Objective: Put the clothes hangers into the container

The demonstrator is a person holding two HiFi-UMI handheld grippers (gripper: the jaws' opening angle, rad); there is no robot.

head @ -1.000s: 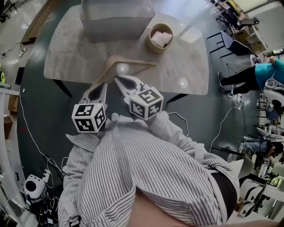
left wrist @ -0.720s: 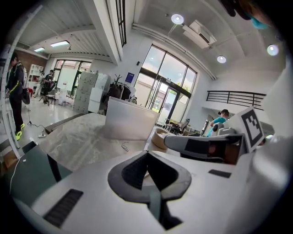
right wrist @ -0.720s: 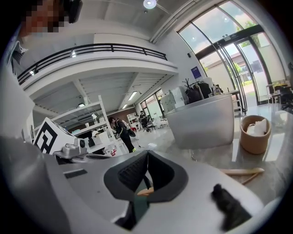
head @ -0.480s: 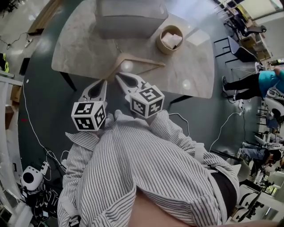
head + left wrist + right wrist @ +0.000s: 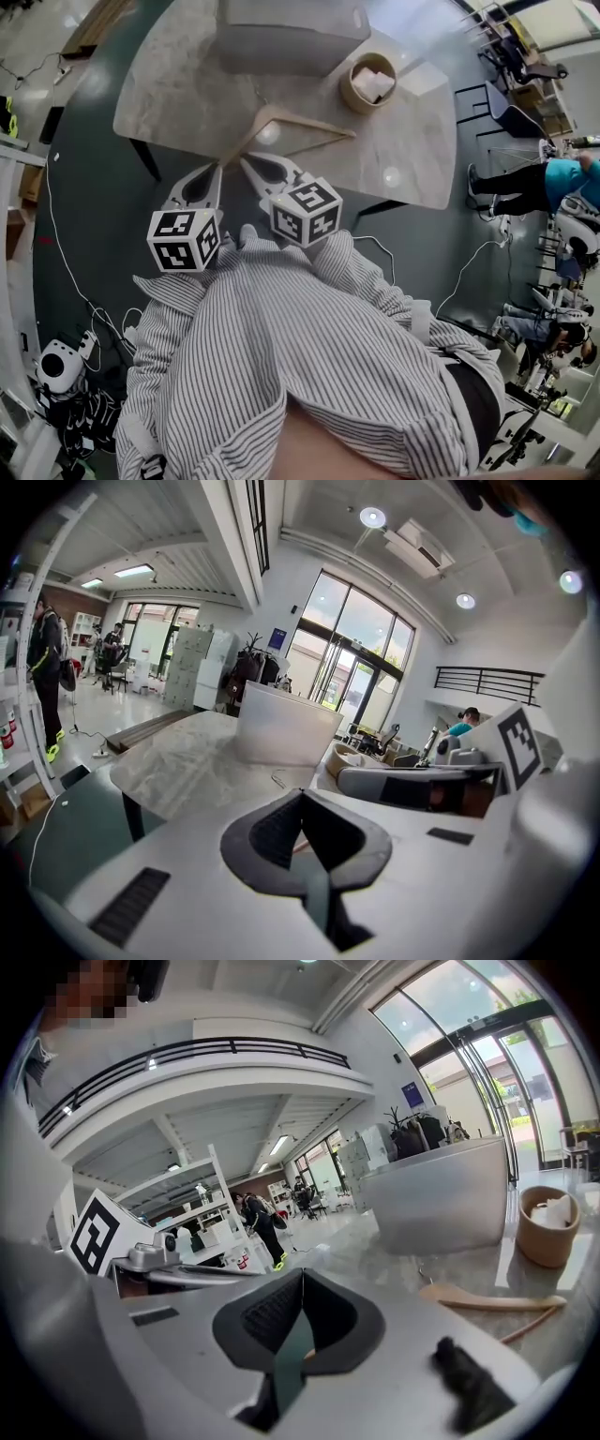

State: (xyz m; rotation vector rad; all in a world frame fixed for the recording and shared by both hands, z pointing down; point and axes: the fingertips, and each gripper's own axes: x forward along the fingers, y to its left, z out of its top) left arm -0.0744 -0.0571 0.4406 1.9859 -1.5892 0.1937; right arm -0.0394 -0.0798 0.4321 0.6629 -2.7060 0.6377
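Observation:
A wooden clothes hanger (image 5: 281,131) lies flat on the marble table (image 5: 412,141), near its front edge; the right gripper view shows the hanger (image 5: 492,1299) just beyond the jaws on the right. The translucent container (image 5: 291,33) stands at the table's far side, and shows as a pale container (image 5: 286,724) in the left gripper view. My left gripper (image 5: 214,171) and right gripper (image 5: 246,161) hover side by side at the table's front edge, short of the hanger. Both are shut with nothing in them.
A round wooden bowl (image 5: 370,82) with white stuff in it sits to the right of the container. Cables run over the dark floor. A person in a teal top (image 5: 553,164) bends over at the far right, near chairs. A white device (image 5: 56,366) sits at lower left.
The head view has shifted, so the table sits a little higher and further right in frame. Both grippers stay shut, close together by the front edge. The hanger has not moved.

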